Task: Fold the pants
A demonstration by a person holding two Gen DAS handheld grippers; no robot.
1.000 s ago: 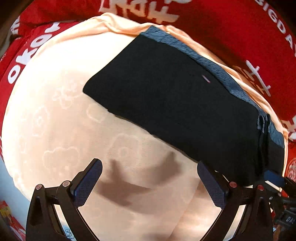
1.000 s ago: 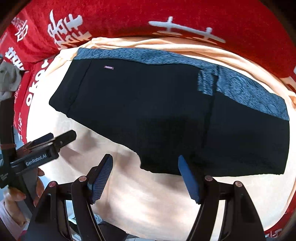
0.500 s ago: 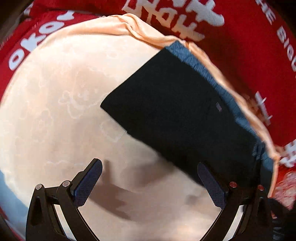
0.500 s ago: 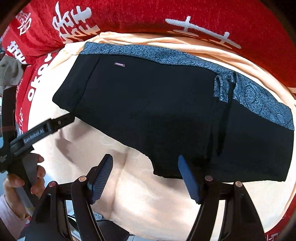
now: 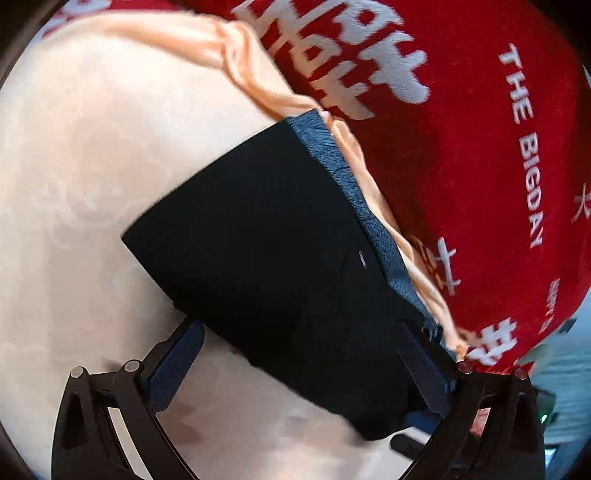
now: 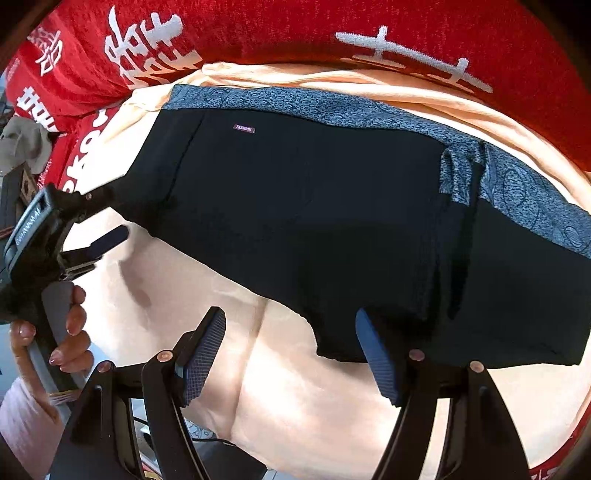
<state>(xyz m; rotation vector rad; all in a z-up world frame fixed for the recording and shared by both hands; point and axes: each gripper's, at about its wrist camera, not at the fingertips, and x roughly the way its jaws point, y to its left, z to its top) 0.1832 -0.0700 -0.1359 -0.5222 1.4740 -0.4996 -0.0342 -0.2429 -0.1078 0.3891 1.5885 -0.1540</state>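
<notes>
Black shorts (image 6: 332, 221) with a blue-grey patterned waistband (image 6: 332, 107) lie spread flat on a peach blanket (image 6: 314, 398). They also show in the left wrist view (image 5: 280, 258). My left gripper (image 5: 303, 369) is open, its jaws astride the left leg's hem; it also shows at the left of the right wrist view (image 6: 92, 221). My right gripper (image 6: 291, 354) is open at the crotch edge, with its right finger (image 6: 376, 354) against the right leg's hem.
A red blanket with white lettering (image 5: 480, 147) lies beyond the peach blanket, behind the waistband. It also shows in the right wrist view (image 6: 258, 29). A hand (image 6: 70, 332) holds the left gripper's handle.
My left gripper has moved in toward the shorts, from the bare blanket to the left leg's hem. My right gripper has crept forward to the crotch edge. Both stayed open.
</notes>
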